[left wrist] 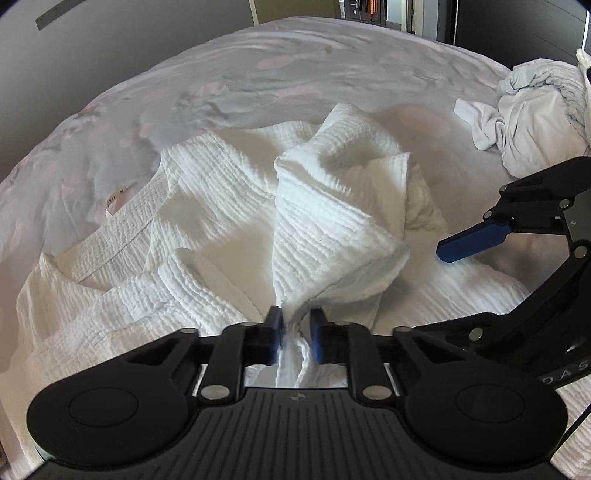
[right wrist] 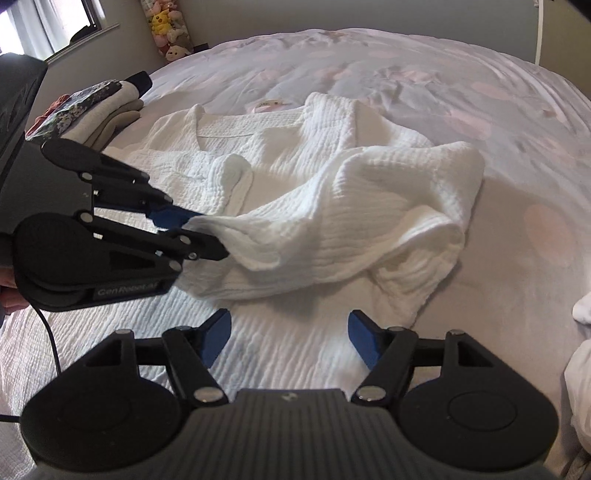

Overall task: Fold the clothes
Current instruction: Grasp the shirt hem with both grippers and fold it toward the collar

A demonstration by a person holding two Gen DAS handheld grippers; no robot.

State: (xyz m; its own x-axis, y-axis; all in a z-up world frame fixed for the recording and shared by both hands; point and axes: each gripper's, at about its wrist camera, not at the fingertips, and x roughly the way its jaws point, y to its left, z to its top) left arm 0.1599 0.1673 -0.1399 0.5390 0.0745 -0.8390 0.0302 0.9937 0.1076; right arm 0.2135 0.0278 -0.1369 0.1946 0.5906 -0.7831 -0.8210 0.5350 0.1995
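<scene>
From the left wrist we count one white crinkled garment [left wrist: 229,206] spread on the bed [left wrist: 207,74], one bunched pale heap of clothes [left wrist: 539,122] at the far right, and two claws. The left claw [left wrist: 297,334] is clenched on a gathered fold of the garment, the cloth pinched between its blue pads. The right claw [left wrist: 467,243] hovers just beside the garment – only one blue pad shows here.

From the right wrist we see the same garment [right wrist: 332,206] lying mid-bed, one stack of folded clothes [right wrist: 99,110] at the left edge, and a column of plush toys [right wrist: 168,29] against the wall. The right claw [right wrist: 290,341] stands released above the cloth, nothing between its pads. The left claw [right wrist: 195,230] grips the garment's edge.
</scene>
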